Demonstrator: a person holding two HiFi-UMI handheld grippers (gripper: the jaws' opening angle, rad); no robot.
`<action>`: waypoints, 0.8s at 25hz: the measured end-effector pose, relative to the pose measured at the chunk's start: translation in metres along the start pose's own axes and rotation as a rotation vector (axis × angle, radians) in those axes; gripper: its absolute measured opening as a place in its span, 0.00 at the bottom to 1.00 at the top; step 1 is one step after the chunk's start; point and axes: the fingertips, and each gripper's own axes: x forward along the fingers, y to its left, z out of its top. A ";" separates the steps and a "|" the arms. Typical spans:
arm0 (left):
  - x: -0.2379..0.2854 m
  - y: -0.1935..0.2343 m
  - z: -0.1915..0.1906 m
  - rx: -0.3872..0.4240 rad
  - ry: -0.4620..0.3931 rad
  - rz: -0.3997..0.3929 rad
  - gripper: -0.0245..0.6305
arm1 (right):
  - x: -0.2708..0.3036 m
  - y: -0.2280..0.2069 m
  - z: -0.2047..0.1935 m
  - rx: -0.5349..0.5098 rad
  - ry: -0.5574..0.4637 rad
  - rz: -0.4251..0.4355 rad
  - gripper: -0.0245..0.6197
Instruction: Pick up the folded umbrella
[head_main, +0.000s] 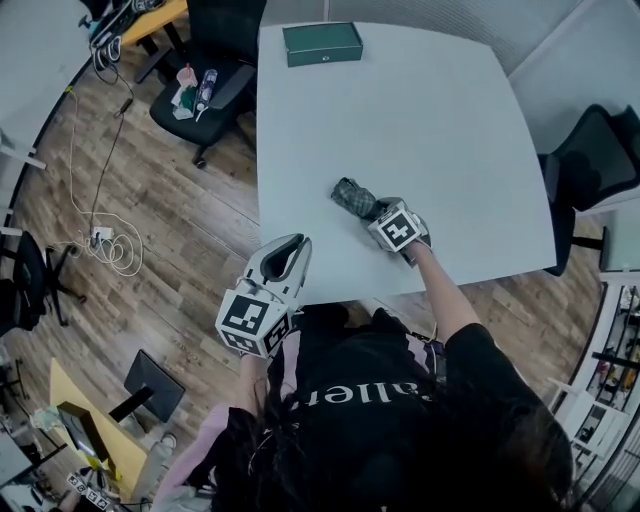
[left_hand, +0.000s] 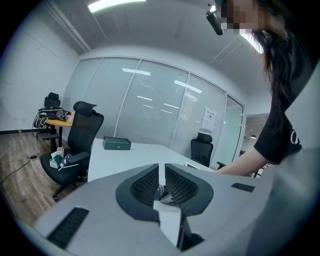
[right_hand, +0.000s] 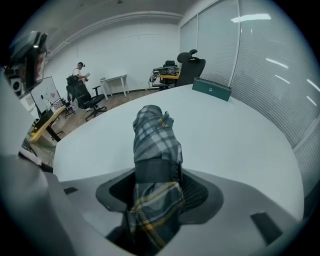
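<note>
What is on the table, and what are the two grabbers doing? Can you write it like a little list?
table: white, holds two things
umbrella: checked, folded, lying on the table near the person's edge
green box: at the far edge, well apart from the umbrella
right gripper: jaws closed around one end of the umbrella, which lies on the table
left gripper: jaws together, nothing between them, held by the table's near corner
</note>
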 end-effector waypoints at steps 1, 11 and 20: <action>0.000 -0.001 -0.001 0.001 0.001 -0.004 0.12 | 0.000 -0.001 -0.002 0.022 0.003 -0.009 0.43; -0.006 0.001 -0.006 -0.001 0.004 -0.036 0.12 | -0.021 0.002 -0.009 0.293 -0.066 -0.049 0.39; 0.000 -0.013 -0.012 -0.012 0.011 -0.076 0.12 | -0.078 0.028 -0.005 0.479 -0.219 0.000 0.39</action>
